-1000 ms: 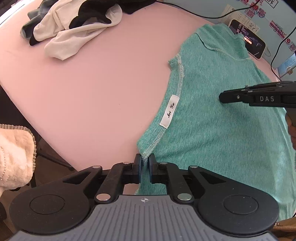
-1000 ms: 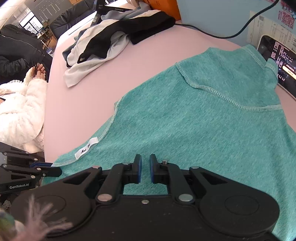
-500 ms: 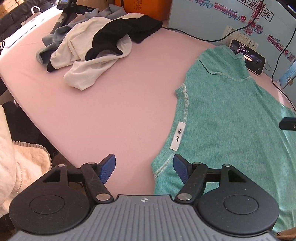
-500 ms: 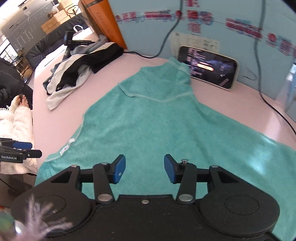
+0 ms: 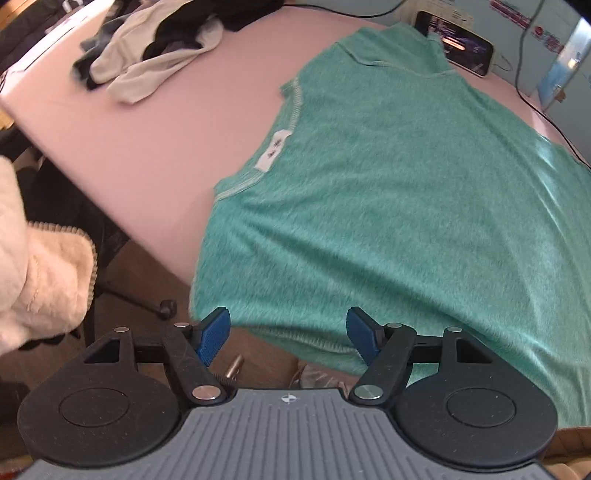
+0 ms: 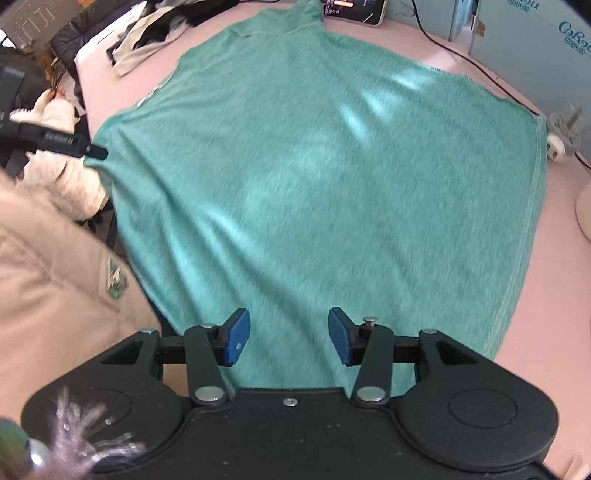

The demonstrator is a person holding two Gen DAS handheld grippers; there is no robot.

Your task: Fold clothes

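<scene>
A teal top (image 5: 388,192) is spread flat on the pink desk (image 5: 155,133), its near edge hanging over the desk edge. A white neck label (image 5: 274,150) is sewn at its collar; the script is too blurred to be read. The left gripper (image 5: 288,334) is held above the hanging hem, jaws opening, nothing pinched. The right gripper (image 6: 289,336) is held above the top, jaws released, cloth below but not clamped. A phone (image 5: 456,43) with a lit screen is propped beyond the top. A clothes pile (image 5: 159,44) is seen far left. On a blue box (image 6: 546,33), "CoRou" is partly legible.
</scene>
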